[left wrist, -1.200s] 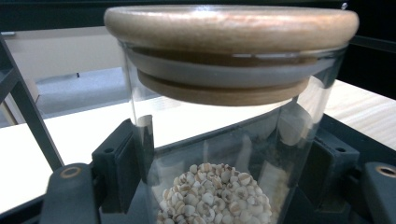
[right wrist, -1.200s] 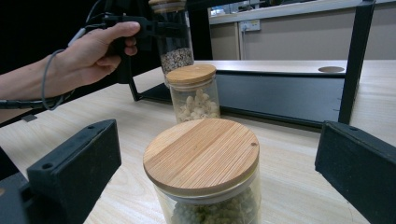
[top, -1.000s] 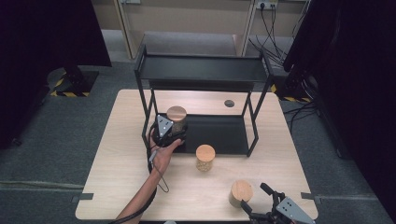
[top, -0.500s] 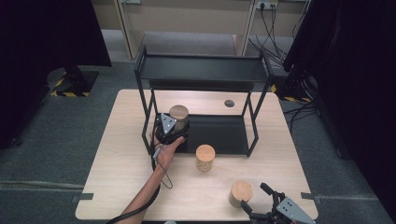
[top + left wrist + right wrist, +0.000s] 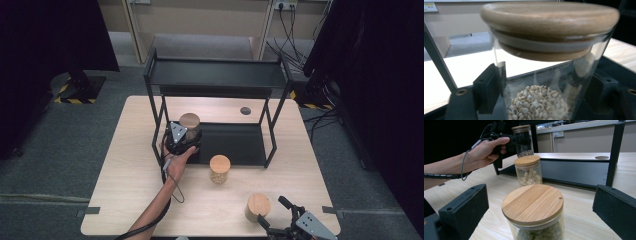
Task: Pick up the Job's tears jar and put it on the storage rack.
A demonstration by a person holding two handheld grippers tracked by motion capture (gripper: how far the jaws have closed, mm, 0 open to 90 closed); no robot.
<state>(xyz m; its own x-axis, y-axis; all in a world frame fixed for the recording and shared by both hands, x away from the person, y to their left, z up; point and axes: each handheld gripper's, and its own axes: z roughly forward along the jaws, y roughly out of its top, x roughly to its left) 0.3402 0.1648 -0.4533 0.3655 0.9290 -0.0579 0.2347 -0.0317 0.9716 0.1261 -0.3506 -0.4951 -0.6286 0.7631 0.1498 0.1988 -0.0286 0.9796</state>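
A glass jar of pale grains (image 5: 190, 122) with a wooden lid stands at the left end of the black rack's lower shelf (image 5: 235, 145). My left gripper (image 5: 192, 134) is around it, held by a hand. Its jaws have just been opening, and the jar (image 5: 541, 82) still sits between them with the pads barely off the glass. At the table's front right my right gripper (image 5: 272, 211) is open, its wide jaws (image 5: 536, 205) on either side of a jar of green grains (image 5: 534, 212) without touching it.
A third jar (image 5: 220, 168) of light pieces stands on the table in front of the shelf, also seen in the right gripper view (image 5: 527, 170). The two-tier black rack (image 5: 215, 75) takes up the table's back half. A round hole (image 5: 245, 110) lies behind it.
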